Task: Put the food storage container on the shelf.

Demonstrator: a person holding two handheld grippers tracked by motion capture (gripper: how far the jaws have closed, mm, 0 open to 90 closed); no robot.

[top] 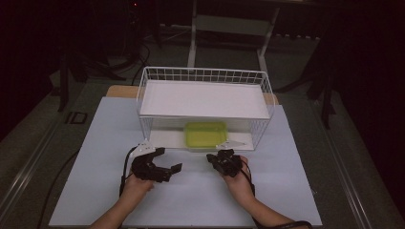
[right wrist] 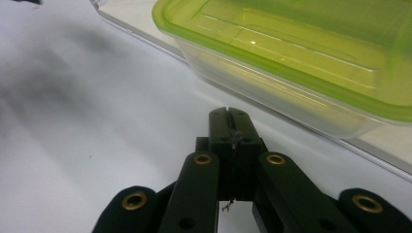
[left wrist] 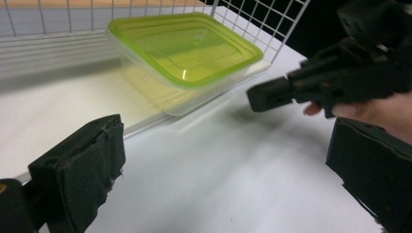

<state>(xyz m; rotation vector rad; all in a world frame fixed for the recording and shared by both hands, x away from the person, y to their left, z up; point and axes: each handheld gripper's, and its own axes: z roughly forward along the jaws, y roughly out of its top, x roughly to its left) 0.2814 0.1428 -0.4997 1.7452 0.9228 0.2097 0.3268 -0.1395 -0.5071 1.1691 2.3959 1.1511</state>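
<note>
A clear plastic container with a lime-green lid (top: 206, 134) (left wrist: 184, 48) (right wrist: 301, 53) sits on the lower white board of a wire rack (top: 264, 86), at its open front. My left gripper (top: 171, 159) (left wrist: 228, 170) hovers over the white table to the container's front left, jaws wide open and nothing between them. My right gripper (top: 211, 157) (right wrist: 230, 114) is just in front of the container, its jaws pressed together and empty, with the tip a short way from the container's near wall. In the left gripper view the right gripper (left wrist: 272, 94) points toward the container.
The rack's upper white shelf (top: 205, 98) overhangs the container, leaving a low gap. A white sheet (top: 191, 195) covers the table in front of the rack. Cables trail from both grippers. Dark floor and stands surround the table.
</note>
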